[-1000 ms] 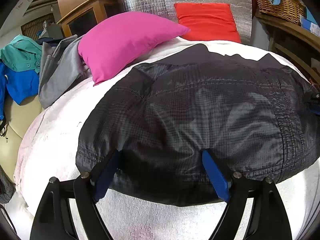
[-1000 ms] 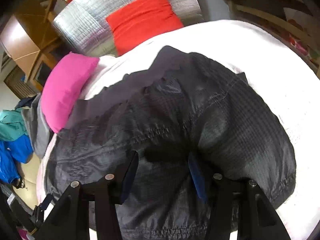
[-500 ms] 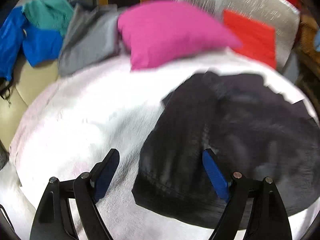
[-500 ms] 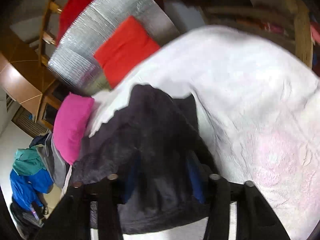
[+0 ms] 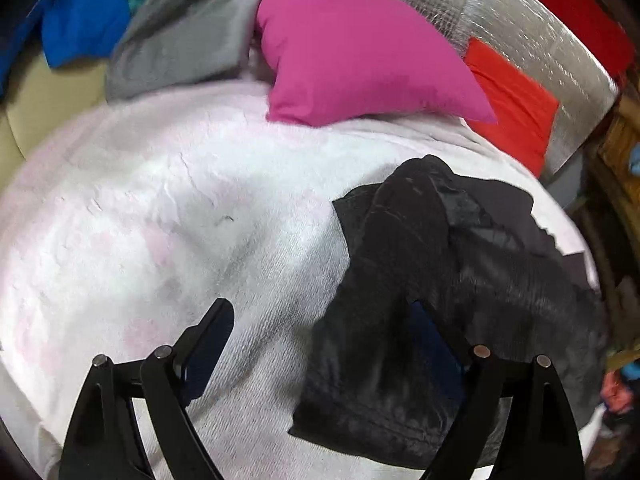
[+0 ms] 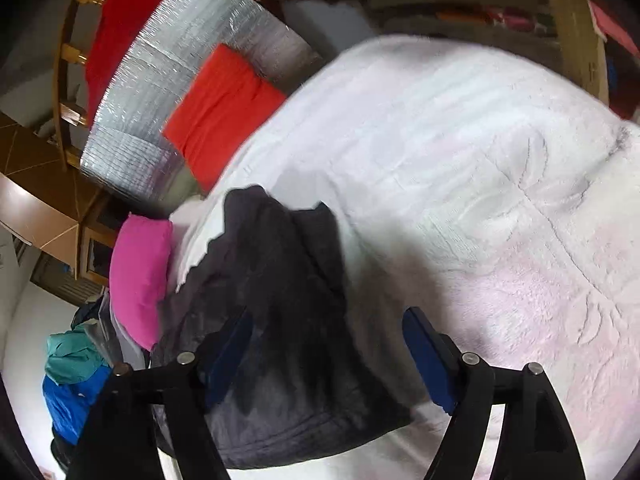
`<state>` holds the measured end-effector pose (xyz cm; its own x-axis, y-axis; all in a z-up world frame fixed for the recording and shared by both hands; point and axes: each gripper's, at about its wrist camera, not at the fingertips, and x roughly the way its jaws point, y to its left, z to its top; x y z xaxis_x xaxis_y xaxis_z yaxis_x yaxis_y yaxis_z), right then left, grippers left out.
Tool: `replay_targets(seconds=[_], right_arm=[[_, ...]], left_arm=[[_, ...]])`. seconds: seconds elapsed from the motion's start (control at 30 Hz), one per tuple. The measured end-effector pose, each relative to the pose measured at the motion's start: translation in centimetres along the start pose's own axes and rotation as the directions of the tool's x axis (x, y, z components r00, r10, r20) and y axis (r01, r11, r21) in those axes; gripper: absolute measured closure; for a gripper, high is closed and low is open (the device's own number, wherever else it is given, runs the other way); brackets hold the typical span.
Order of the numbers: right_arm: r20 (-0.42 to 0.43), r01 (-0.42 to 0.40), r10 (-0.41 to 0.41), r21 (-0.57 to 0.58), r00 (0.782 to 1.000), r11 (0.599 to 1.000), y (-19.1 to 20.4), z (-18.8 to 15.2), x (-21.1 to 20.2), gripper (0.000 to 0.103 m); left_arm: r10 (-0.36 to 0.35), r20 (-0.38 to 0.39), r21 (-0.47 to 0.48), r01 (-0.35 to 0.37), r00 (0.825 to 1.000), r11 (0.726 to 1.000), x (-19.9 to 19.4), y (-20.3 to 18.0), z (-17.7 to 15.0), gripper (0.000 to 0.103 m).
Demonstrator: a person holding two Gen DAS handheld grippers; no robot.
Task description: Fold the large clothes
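A dark grey, thin quilted jacket [image 5: 460,280] lies bunched into a folded heap on a bed covered with a fluffy white blanket faintly patterned in pink [image 5: 160,220]. In the left wrist view the jacket sits to the right of centre, with open blanket spreading to its left. The left gripper [image 5: 320,344] points steeply down at the bed, its two black fingers with blue pads spread wide; its jaws have just been opening a little further. The left pad hangs over bare blanket, while the right pad is over the jacket's near edge, and the pads press on nothing. In the right wrist view the right gripper [image 6: 328,356] tilts down toward the bed, and its jaws have just been opening, now standing well apart. The jacket's lower part lies between and under the fingers, closer to the left pad, and the right pad is over white blanket; neither pad squeezes the cloth. At the head of the bed a bright pink pillow [image 5: 360,52] leans beside a red-orange cushion [image 5: 512,104], which rests against a silver quilted foil panel [image 5: 520,32]. Beyond the pink pillow lies a pile of clothes: a grey garment [image 5: 180,40], a blue one [image 5: 84,24] and a teal one [image 6: 72,356]. The picture is slightly blurred.
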<state>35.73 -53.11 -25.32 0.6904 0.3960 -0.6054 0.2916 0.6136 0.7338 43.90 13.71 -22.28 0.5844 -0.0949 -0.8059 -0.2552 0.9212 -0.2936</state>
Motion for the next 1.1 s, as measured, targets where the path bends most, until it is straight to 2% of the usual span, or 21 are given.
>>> replay_targets(seconds=[0.07, 0.17, 0.33, 0.47, 0.57, 0.63, 0.73, 0.83, 0.87, 0.9, 0.93, 0.97, 1.0, 1.03, 1.1], right_arm=[[-0.05, -0.031, 0.033, 0.027, 0.998, 0.999, -1.2, 0.5, 1.1, 0.023], [-0.117, -0.11, 0.116, 0.052, 0.986, 0.993, -1.7, 1.0, 3.3, 0.023], [-0.181, -0.191, 0.196, 0.043, 0.964, 0.981, -1.0, 0.9, 6.2, 0.022], [-0.244, -0.222, 0.202, -0.057, 0.948, 0.973, 1.6, -0.2, 8.3, 0.02], [-0.219, -0.165, 0.126, -0.166, 0.967, 0.972, 3.9, -1.0, 9.3, 0.013], [-0.199, -0.148, 0.11, -0.182, 0.974, 0.972, 4.4, -1.3, 9.7, 0.012], [-0.171, -0.141, 0.11, -0.175, 0.979, 0.974, 4.8, -1.6, 10.0, 0.013], [-0.143, -0.105, 0.076, -0.207, 0.987, 0.973, 5.5, -2.0, 9.9, 0.031], [-0.144, -0.12, 0.091, -0.206, 0.985, 0.971, 5.7, -2.1, 9.6, 0.047], [-0.145, -0.129, 0.102, -0.194, 0.984, 0.972, 5.7, -2.1, 9.4, 0.054], [-0.133, -0.116, 0.091, -0.195, 0.987, 0.974, 5.9, -2.2, 9.2, 0.056], [-0.127, -0.104, 0.079, -0.202, 0.989, 0.974, 6.1, -2.3, 9.1, 0.058], [-0.119, -0.093, 0.07, -0.209, 0.99, 0.973, 6.2, -2.4, 8.9, 0.06], [-0.113, -0.087, 0.064, -0.212, 0.992, 0.973, 6.3, -2.4, 8.7, 0.061], [-0.103, -0.083, 0.062, -0.21, 0.993, 0.974, 6.4, -2.5, 8.3, 0.066]], left_arm=[[-0.068, -0.033, -0.055, 0.066, 0.997, 0.996, 0.7, 1.3, 0.5, 0.013], [-0.171, -0.088, -0.132, 0.158, 0.981, 0.979, 2.4, 2.6, 1.1, 0.013], [-0.257, -0.137, -0.168, 0.233, 0.957, 0.958, 3.9, 2.2, 1.3, 0.013], [-0.318, -0.175, -0.165, 0.291, 0.932, 0.942, 4.9, 0.9, 1.5, 0.01], [-0.341, -0.194, -0.15, 0.315, 0.92, 0.937, 5.8, -0.1, 1.7, 0.008], [-0.342, -0.193, -0.13, 0.322, 0.919, 0.938, 6.0, -0.9, 1.6, 0.007], [-0.376, -0.196, -0.134, 0.355, 0.906, 0.925, 6.4, -1.8, 1.3, 0.007], [-0.381, -0.19, -0.125, 0.362, 0.905, 0.924, 6.6, -2.7, 1.1, 0.007], [-0.387, -0.186, -0.128, 0.368, 0.903, 0.921, 6.5, -2.9, 1.0, 0.008], [-0.394, -0.18, -0.134, 0.375, 0.901, 0.917, 6.5, -3.1, 0.9, 0.008], [-0.395, -0.172, -0.14, 0.374, 0.903, 0.917, 6.5, -3.2, 0.7, 0.008], [-0.389, -0.167, -0.141, 0.368, 0.906, 0.919, 6.5, -3.4, 0.6, 0.018], [-0.355, -0.175, -0.129, 0.336, 0.918, 0.933, 6.8, -3.7, 0.4, 0.026], [-0.333, -0.173, -0.12, 0.315, 0.927, 0.941, 6.8, -3.9, 0.3, 0.04], [-0.342, -0.157, -0.147, 0.321, 0.926, 0.936, 6.8, -3.7, 0.1, 0.049]])
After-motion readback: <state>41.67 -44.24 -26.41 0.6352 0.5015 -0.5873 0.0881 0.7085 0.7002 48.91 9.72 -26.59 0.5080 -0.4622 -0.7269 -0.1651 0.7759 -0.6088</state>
